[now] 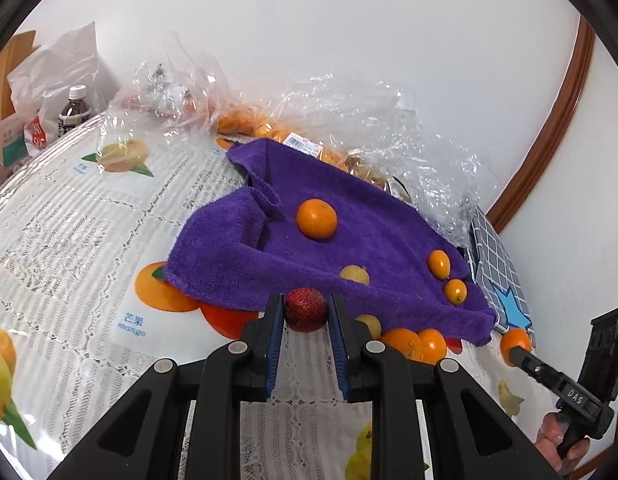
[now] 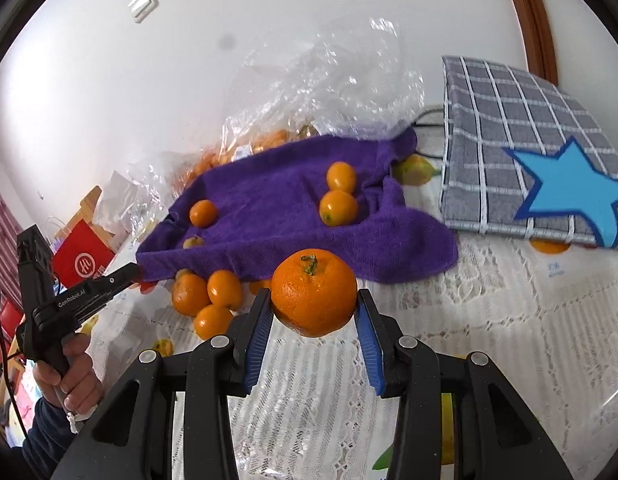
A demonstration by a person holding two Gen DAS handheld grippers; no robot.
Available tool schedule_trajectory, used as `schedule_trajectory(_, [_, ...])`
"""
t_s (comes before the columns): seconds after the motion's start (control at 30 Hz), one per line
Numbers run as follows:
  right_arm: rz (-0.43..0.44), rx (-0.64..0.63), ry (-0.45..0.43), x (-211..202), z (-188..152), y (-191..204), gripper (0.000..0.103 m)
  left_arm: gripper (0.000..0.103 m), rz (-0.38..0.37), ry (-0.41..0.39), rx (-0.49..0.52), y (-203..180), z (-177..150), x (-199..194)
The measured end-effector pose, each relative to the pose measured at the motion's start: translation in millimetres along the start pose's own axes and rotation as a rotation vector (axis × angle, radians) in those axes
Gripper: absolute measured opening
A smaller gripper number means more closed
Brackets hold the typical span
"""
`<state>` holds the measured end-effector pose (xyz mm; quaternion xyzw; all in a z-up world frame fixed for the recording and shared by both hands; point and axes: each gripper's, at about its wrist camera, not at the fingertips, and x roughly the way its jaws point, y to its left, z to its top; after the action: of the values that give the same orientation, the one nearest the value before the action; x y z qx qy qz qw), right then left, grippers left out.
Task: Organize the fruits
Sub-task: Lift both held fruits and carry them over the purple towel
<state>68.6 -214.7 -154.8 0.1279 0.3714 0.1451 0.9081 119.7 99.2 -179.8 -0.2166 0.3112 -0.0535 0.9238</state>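
Left gripper clamped narrow on red fruit, pads pressed to both sides. Right gripper gripped tangerine, jaws partly spread, stem up. Purple towel with loose oranges lay just beyond both tips.

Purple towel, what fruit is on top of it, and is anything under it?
On the purple towel lie one round orange, two kumquats and a small yellowish fruit. More oranges sit at its front edge; anything further under is covered.
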Motion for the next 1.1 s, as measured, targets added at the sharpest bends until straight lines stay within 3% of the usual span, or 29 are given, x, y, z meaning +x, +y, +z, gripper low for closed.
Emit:
schedule_trajectory(0.1, [-0.019,-0.016,-0.032,-7,12,7,0.042,0.022,0.032,-0.01,-0.003,1,9,0])
schedule_trajectory(0.3, [-0.051,-0.057,-0.091,-9,48,20,0.042,0.022,0.019,-0.037,-0.045,2,53,-3])
schedule_trajectory(0.53, [-0.065,-0.053,-0.133,20,93,24,0.042,0.022,0.046,-0.081,-0.004,-9,97,23])
schedule_trajectory(0.7, [-0.037,-0.044,-0.097,55,105,22,0.042,0.022,0.041,-0.058,0.014,-6,95,46])
schedule_trajectory(0.93, [0.005,-0.01,-0.003,95,86,11,0.042,0.022,0.034,-0.009,-0.013,9,83,59])
schedule_trajectory(1.1, [-0.009,-0.061,0.027,110,79,21,0.042,0.022,0.013,-0.004,-0.024,10,82,60])
